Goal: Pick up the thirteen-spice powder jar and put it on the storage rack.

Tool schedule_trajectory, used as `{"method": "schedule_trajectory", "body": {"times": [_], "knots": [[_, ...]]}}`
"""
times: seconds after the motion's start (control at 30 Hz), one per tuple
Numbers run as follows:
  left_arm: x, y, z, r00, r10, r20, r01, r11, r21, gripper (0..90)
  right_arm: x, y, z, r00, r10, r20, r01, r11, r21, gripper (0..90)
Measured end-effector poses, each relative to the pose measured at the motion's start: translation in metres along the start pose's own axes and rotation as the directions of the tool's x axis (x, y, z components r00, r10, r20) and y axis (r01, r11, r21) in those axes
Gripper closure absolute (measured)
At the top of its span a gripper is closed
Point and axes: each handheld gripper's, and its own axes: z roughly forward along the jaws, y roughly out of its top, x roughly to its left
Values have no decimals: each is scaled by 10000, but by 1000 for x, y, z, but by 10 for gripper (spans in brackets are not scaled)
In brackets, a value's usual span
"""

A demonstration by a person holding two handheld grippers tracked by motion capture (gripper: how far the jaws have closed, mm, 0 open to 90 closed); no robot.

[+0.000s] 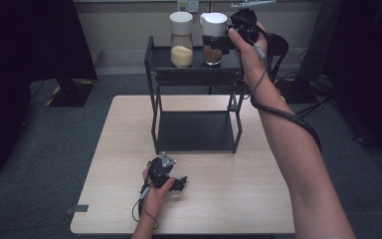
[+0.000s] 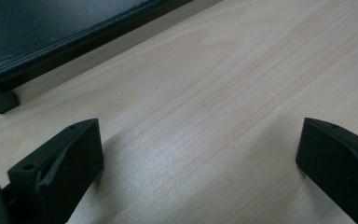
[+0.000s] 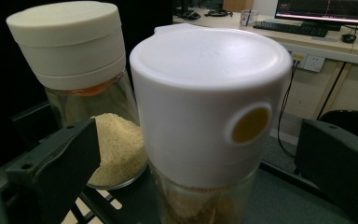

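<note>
A: What is the biggest thing here?

B: The desk (image 1: 258, 199), a pale wood-grain top, matte and rectangular, standing on grey carpet in a dim room with a light wall behind it.

A: And on it?

B: A black metal rack (image 1: 194, 99) with two flat shelves and thin square posts, set toward the far edge of the desk.

A: Where are the jars?

B: Both stand upright on the top shelf, long axes vertical, close side by side. The brown-filled jar (image 3: 205, 140) is clear glass under a broad, smooth white plastic lid; a round hole in the lid's side faces the right gripper's camera. The pale-grain jar (image 3: 81, 93) beside it has a cream stepped lid and is about half full.

A: The right hand-held gripper (image 1: 229, 40)?

B: Raised at the top shelf, its black jaws spread wide on either side of the brown-filled jar, pads clear of the lid.

A: The left hand-held gripper (image 1: 171, 181)?

B: Low over the near desk, in front of the rack, jaws spread with bare wood between them.
</note>
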Motion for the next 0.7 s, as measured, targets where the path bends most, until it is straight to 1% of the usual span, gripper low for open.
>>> {"method": "schedule_trajectory", "body": {"times": [0.1, 0.23, 0.53, 0.7], "knots": [[0, 0, 0, 10000, -4, -1, 4, 10000, -1, 0, -1, -4, -6, 9996, 270, -61, -271, 9996, -40, 0], [-1, 0, 0, 10000, -56, -28, 56, 10000, -8, 0, 0, -9, -16, 9991, 427, -79, -428, 9990, -126, 0], [-2, -1, -1, 9999, -98, -47, 98, 10000, -16, 0, 3, -24, -32, 9984, 506, -238, -514, 9981, -347, 0], [-2, -2, -1, 9999, -106, -51, 106, 9999, -27, 0, 6, -32, -38, 9991, 387, -186, -394, 9986, -366, 0]]}}
